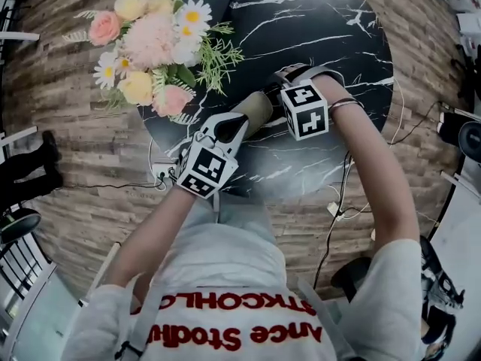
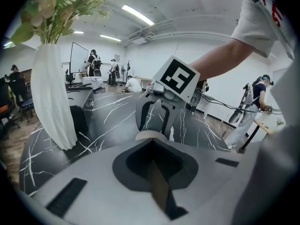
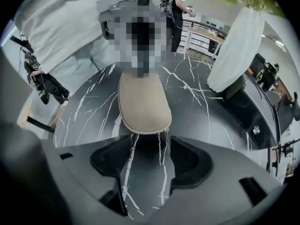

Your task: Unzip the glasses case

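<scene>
Head view: tan glasses case (image 1: 255,110) lay on black marble desk (image 1: 338,43), one end at left gripper (image 1: 233,126) jaws.
Left gripper view: jaws clamped on case edge, tan strip pinched between.
Right gripper view: right gripper (image 3: 149,144) jaws stood wide apart, only desk between; case's rounded end just ahead of tips.
</scene>
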Demonstrator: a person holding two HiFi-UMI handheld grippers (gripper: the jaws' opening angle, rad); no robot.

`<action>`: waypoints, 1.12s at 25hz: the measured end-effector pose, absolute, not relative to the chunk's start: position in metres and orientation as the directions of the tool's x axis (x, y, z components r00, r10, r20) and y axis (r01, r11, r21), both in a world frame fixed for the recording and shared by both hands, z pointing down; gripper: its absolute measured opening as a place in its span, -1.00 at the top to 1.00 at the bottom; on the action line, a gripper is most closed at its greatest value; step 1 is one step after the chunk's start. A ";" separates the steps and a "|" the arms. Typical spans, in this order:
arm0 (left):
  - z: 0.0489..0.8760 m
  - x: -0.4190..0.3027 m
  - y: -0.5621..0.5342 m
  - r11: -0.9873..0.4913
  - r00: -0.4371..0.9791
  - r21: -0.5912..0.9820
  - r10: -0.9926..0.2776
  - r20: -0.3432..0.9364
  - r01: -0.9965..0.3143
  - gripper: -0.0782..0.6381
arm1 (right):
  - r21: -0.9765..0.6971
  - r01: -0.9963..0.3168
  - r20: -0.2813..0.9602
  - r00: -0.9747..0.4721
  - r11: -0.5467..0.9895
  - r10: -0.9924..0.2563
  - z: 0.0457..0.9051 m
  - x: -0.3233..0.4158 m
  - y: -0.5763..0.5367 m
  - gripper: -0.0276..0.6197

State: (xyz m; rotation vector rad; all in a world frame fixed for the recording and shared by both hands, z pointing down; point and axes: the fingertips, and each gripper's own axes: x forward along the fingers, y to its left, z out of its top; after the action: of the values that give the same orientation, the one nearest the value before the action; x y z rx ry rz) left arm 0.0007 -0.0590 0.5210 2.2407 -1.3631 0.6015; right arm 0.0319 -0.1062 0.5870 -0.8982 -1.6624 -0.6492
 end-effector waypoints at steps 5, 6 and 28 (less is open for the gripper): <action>0.518 0.002 -0.061 -0.452 0.464 0.163 -0.711 0.528 -0.877 0.78 | 0.026 0.908 0.969 -0.126 0.418 0.214 0.590 0.024 -0.101 0.12; 0.519 0.002 -0.061 -0.450 0.463 0.164 -0.711 0.529 -0.878 0.78 | 0.035 0.921 0.971 -0.123 0.389 0.206 0.590 0.022 -0.100 0.12; 0.522 0.000 -0.060 -0.428 0.429 0.140 -0.715 0.552 -0.893 0.78 | 0.160 0.833 0.953 -0.270 0.529 0.137 0.585 0.027 -0.105 0.71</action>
State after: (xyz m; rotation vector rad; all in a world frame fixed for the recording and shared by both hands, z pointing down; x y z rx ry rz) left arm 0.0001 -0.0596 0.5217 2.2744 -1.3643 0.5838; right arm 0.0273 -0.1046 0.5845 -0.8184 -1.7333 -0.8410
